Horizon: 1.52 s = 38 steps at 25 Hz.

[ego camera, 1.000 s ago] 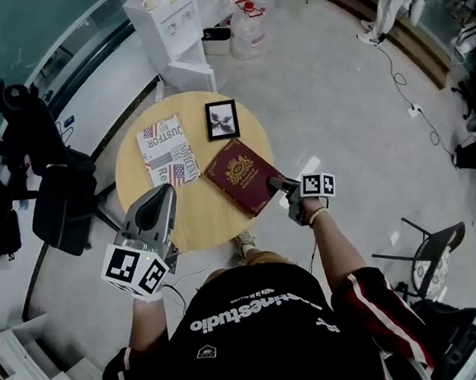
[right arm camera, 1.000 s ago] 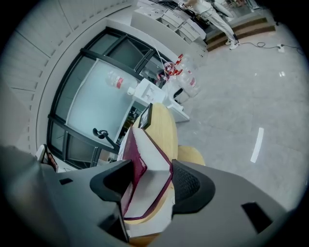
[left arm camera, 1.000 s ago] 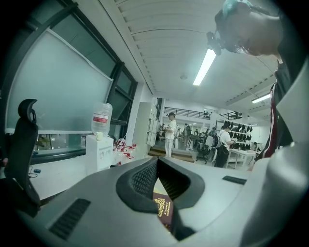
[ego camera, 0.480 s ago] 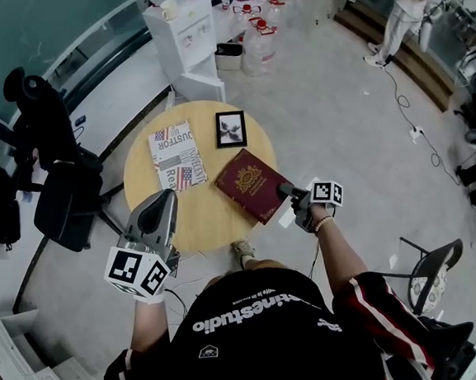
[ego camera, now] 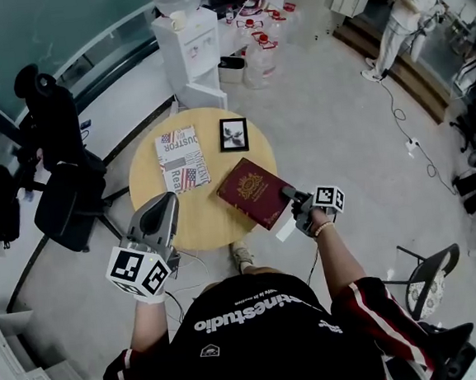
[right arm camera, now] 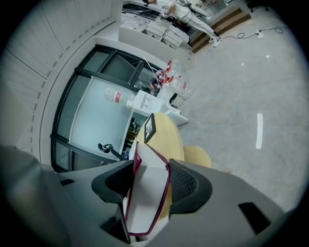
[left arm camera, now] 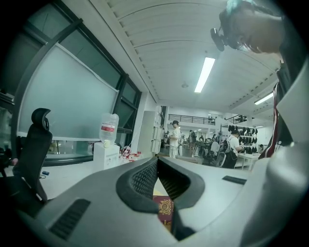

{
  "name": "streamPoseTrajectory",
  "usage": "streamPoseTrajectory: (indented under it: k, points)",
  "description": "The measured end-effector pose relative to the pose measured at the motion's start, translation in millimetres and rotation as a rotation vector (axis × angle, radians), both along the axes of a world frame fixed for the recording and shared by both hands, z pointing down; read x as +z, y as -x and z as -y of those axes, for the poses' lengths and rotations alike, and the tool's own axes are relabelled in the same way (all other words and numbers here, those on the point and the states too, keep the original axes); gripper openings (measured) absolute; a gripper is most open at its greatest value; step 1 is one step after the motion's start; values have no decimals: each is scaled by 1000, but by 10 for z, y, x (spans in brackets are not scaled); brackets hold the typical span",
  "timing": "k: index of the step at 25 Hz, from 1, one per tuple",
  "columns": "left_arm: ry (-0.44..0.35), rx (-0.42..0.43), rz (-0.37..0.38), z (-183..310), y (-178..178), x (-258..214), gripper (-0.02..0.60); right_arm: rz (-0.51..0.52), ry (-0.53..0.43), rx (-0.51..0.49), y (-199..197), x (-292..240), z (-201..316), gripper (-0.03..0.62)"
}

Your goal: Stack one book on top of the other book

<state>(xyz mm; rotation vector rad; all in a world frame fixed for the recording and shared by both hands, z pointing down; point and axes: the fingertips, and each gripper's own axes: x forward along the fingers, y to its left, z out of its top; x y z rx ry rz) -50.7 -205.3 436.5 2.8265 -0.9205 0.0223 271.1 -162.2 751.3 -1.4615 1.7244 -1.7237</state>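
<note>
A dark red book (ego camera: 253,192) with a gold crest lies at the right of the round wooden table (ego camera: 162,221). Its near-right corner is raised in my right gripper (ego camera: 289,195). In the right gripper view the jaws (right arm camera: 150,166) are closing and their pads press both covers of the red book (right arm camera: 145,198). A flag-patterned book (ego camera: 181,158) lies flat at the table's left. My left gripper (ego camera: 169,201) hovers at the table's near-left edge, shut and empty. In the left gripper view its jaws (left arm camera: 157,162) meet, and the red book (left arm camera: 164,208) shows below them.
A small black picture frame (ego camera: 233,133) lies at the table's far side, between the two books. A black office chair (ego camera: 63,184) stands to the left. A water dispenser (ego camera: 193,52) and jugs (ego camera: 255,51) stand behind. A person (ego camera: 397,22) stands far right.
The right gripper has closed further on the red book and raised its near-right corner. The left gripper has drifted a little along the table's near edge.
</note>
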Motion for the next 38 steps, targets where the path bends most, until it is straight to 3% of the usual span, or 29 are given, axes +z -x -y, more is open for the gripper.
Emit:
streamPoseTrajectory:
  k: [10, 27, 38]
  points:
    - [-22, -30, -10, -142, 285, -106, 17, 39, -30, 38, 119, -214, -24, 250]
    - [-20, -167, -39, -384, 1222, -90, 17, 49, -55, -53, 865, -470, 183, 250]
    - [11, -238, -44, -209, 1547, 3, 17, 51, -82, -68, 1179, -674, 736, 249]
